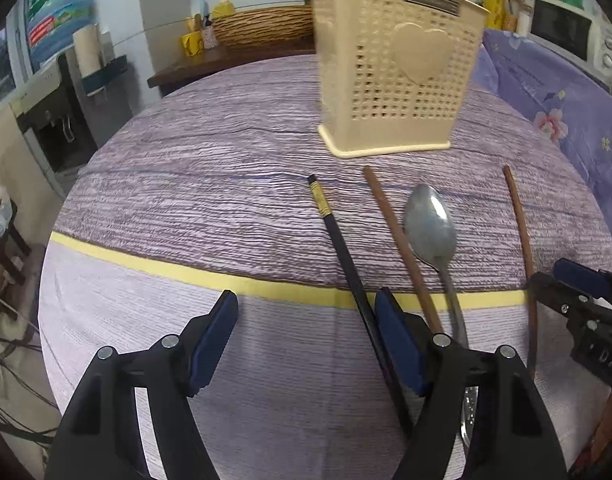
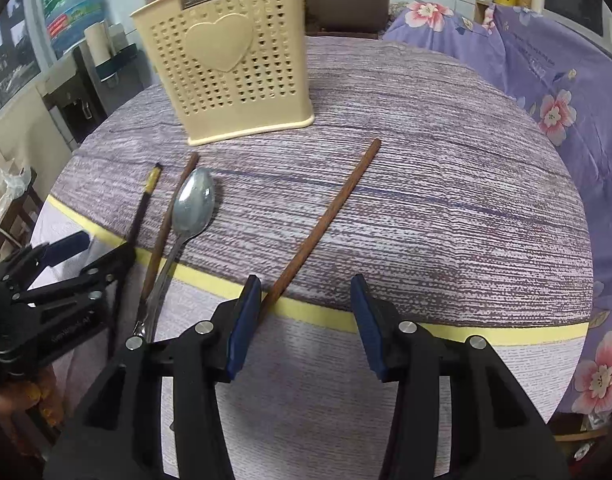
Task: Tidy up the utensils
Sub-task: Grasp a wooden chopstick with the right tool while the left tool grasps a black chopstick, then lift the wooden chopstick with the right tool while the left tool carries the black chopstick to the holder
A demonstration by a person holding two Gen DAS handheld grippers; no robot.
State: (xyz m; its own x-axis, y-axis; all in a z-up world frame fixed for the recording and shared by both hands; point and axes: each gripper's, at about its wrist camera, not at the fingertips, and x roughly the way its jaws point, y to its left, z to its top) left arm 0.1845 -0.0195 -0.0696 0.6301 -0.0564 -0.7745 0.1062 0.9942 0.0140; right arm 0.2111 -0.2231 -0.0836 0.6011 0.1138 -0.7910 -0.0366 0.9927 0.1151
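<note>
A beige perforated utensil holder (image 1: 398,64) with a heart stands upright on the round table; it also shows in the right wrist view (image 2: 229,60). In front of it lie a black chopstick (image 1: 338,236), a brown chopstick (image 1: 398,240), a metal spoon (image 1: 430,224) and a second brown chopstick (image 1: 520,232). My left gripper (image 1: 306,308) is open, its right finger just beside the black chopstick. My right gripper (image 2: 306,292) is open; the second brown chopstick (image 2: 326,216) runs under its left finger. The spoon (image 2: 193,204) lies left of it.
A yellow tape line (image 1: 145,264) crosses the purple wood-grain tablecloth (image 1: 205,184). A floral purple cloth (image 2: 546,92) covers furniture to the right. A wicker basket (image 1: 261,26) and a water dispenser (image 1: 53,92) stand behind the table.
</note>
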